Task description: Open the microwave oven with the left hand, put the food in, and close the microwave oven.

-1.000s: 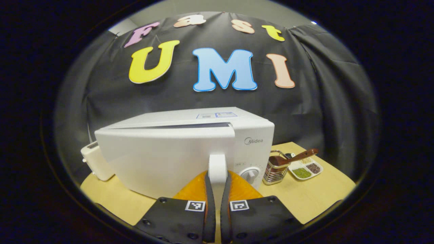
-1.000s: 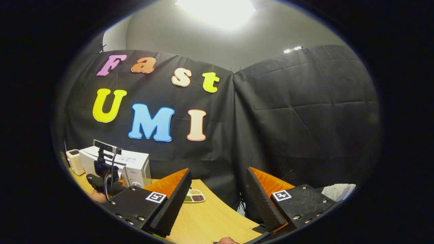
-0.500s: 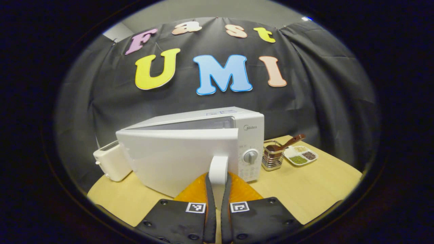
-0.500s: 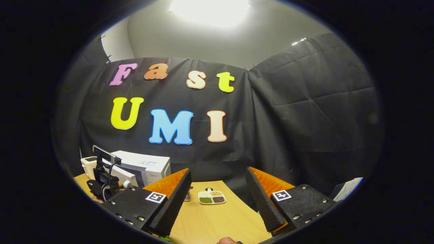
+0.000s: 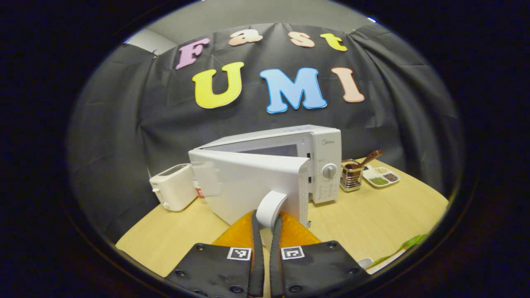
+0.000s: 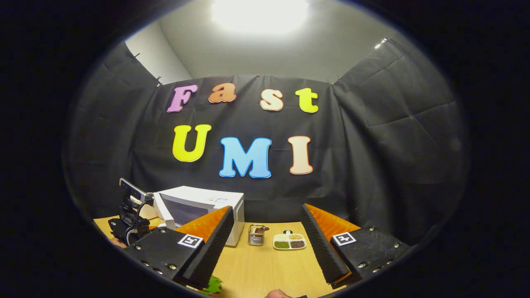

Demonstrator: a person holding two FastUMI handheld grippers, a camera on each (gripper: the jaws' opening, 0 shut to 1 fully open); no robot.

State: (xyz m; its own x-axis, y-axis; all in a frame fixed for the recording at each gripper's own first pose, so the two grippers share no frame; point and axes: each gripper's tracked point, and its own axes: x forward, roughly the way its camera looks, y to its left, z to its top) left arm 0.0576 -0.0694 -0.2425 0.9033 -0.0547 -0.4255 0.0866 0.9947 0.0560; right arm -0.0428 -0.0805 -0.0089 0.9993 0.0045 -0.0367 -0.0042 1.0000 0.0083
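Observation:
The white microwave (image 5: 323, 165) stands on the wooden table with its door (image 5: 248, 186) swung partly open toward me. My left gripper (image 5: 265, 219) is shut on the door's white handle (image 5: 271, 205). In the right gripper view the microwave (image 6: 203, 203) sits at the left with its door (image 6: 162, 211) ajar, and the left gripper (image 6: 130, 217) is beside that door. My right gripper (image 6: 265, 238) hangs open over the table with nothing between its fingers. A bit of green leafy food (image 5: 403, 246) shows at the table's near right edge, and the green leaf (image 6: 213, 285) lies below my right gripper.
A white toaster (image 5: 174, 192) stands left of the microwave. Right of it are a metal cup with a wooden spoon (image 5: 352, 178) and a white divided dish of seeds (image 5: 381, 178). The same cup (image 6: 256, 234) and dish (image 6: 290, 241) lie ahead of the right gripper.
The left gripper has pulled the handle back and the door has swung wider open. The right gripper's view has turned left, bringing the microwave, cup and dish closer to centre.

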